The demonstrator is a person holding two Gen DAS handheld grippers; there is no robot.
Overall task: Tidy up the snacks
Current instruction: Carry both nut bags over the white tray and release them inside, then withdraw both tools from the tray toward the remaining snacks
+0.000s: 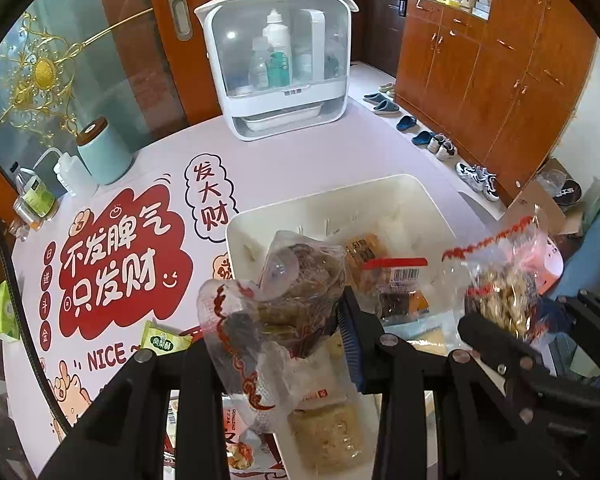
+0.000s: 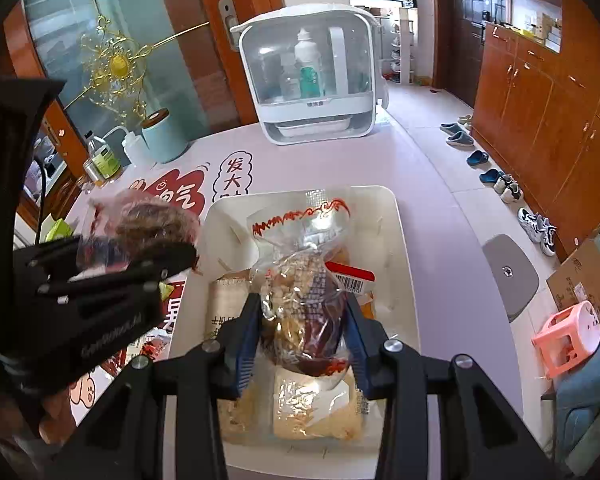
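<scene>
The white bin (image 2: 404, 248) is sitting near the right edge of the table (image 1: 300, 160), already holding several wrapped snacks along its floor, with bare floor still showing at its far end.

The right gripper (image 2: 300, 336) is hanging over the bin's near half, its blue-padded fingers (image 2: 246, 332) pressing from both sides on a clear snack bag with red trim (image 2: 300, 280), so the jaws are standing partly closed around the bag. The bag's crimped top is pointing toward the far wall of the bin.

The left gripper (image 1: 284, 344) is holding a second clear bag of dark snacks (image 1: 296, 280) just left of the bin's left rim, over the table; one blue pad (image 1: 350, 340) is pressing the bag's side, while the other finger is hidden behind the plastic. In the right wrist view this gripper (image 2: 152, 260) is showing at the left, close beside the bin.

Left of the bin, a green snack packet (image 1: 162, 336) is lying on the printed pink table cover (image 1: 120, 272), with other packets near the table's near edge. Farther off, a white lidded organiser (image 1: 278, 64) is standing at the far side, and a teal canister (image 1: 102, 152) and bottles at the far left. To the right, the table is dropping off to a tiled floor with a row of shoes (image 1: 440, 144) along wooden cabinets (image 1: 500, 60), a grey stool (image 2: 508, 272) and a pink stool (image 2: 568, 332).
</scene>
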